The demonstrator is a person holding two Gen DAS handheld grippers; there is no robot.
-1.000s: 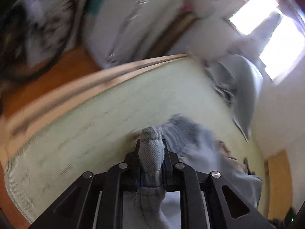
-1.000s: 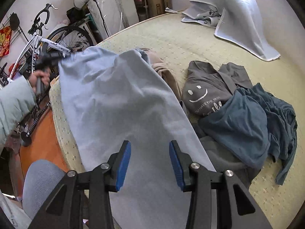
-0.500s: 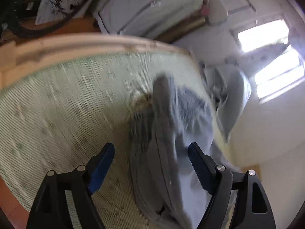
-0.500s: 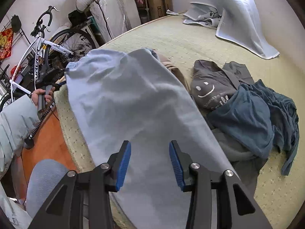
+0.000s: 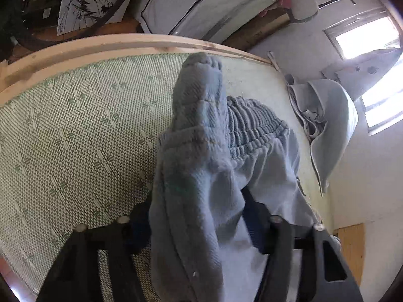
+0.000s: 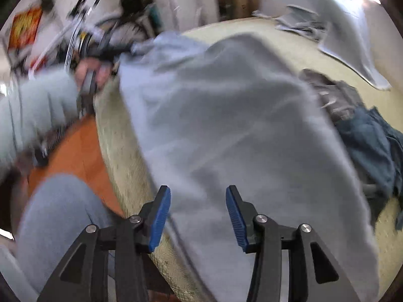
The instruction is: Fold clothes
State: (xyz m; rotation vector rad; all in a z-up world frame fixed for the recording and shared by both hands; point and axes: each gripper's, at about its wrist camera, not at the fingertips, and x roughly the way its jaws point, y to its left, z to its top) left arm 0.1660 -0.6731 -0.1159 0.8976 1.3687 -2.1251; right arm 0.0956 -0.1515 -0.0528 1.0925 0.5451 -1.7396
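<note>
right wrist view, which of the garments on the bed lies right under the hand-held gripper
The light grey sweatpants, spread flat and reaching under the open right hand-held gripper. The dark blue garment and the brown-grey one lie crumpled off to the right.

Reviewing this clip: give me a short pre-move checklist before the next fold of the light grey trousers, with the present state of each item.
1. Light grey trousers spread on the mattress: ok.
2. Right gripper open and empty above the cloth: ok.
3. Left gripper gripping the waistband: cannot tell; its jaws have just been closing around bunched cloth, but the pads are hidden.
4. Waistband lying flat: not ok, it is bunched.
5. Blue garment clear of the trousers: not ok, it lies against their edge.
</note>
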